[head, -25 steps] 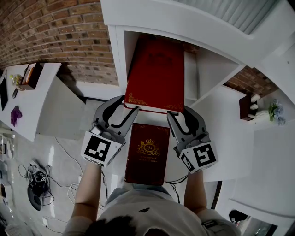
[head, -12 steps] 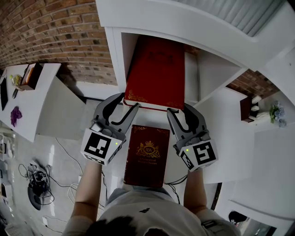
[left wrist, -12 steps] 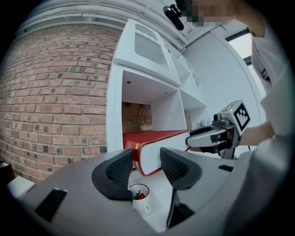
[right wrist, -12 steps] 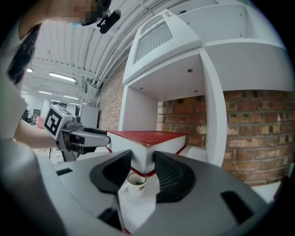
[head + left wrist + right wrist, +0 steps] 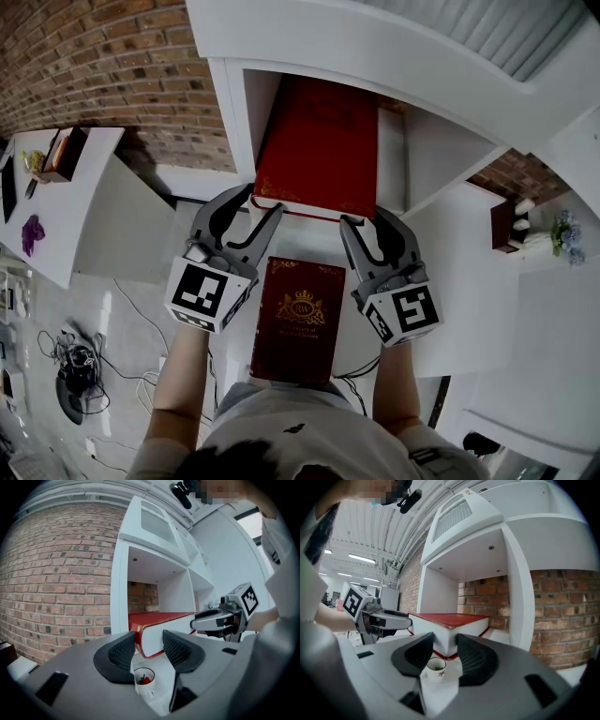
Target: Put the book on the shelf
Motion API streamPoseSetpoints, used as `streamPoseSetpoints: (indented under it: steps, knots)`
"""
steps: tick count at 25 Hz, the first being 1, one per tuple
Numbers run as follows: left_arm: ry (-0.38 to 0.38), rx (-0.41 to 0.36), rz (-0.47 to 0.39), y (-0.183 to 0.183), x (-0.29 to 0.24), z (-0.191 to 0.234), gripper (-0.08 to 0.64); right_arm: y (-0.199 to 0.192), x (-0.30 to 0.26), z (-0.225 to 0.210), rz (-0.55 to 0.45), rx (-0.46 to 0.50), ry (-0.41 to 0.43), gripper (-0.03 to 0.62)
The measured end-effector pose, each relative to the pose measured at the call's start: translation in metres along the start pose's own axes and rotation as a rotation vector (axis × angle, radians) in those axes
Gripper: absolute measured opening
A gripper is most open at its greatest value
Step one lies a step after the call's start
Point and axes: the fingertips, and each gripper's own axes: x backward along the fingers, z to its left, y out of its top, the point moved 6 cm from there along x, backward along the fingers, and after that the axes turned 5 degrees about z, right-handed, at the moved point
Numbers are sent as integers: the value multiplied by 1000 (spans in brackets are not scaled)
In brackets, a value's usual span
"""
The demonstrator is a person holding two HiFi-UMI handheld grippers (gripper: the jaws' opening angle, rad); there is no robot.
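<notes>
Both left tongs (image 5: 263, 200) and right tongs (image 5: 363, 217) clamp corners of the red book (image 5: 319, 141); shelf (image 5: 234, 103) hides its rear.

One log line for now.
left gripper: on red book | right gripper: on red book | red book: partly inside shelf | second book: below

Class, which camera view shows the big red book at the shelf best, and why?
The head view: the red book shows most of its cover, partly inside the shelf. The left gripper view shows only one near corner, clamped in the left gripper; the right gripper view shows only the other, in the right gripper.
</notes>
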Motion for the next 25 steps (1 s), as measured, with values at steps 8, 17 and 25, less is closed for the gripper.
streamPoseSetpoints:
  steps: [8, 17, 25]
  knots:
    - [33, 23, 16, 2, -7, 4, 192, 2, -7, -4, 5, -8, -14, 164]
    - [49, 35, 18, 4, -14, 8, 189, 3, -15, -8, 5, -24, -26, 166]
    - [51, 39, 19, 4, -17, 10, 187, 3, -17, -11, 9, -25, -30, 167]
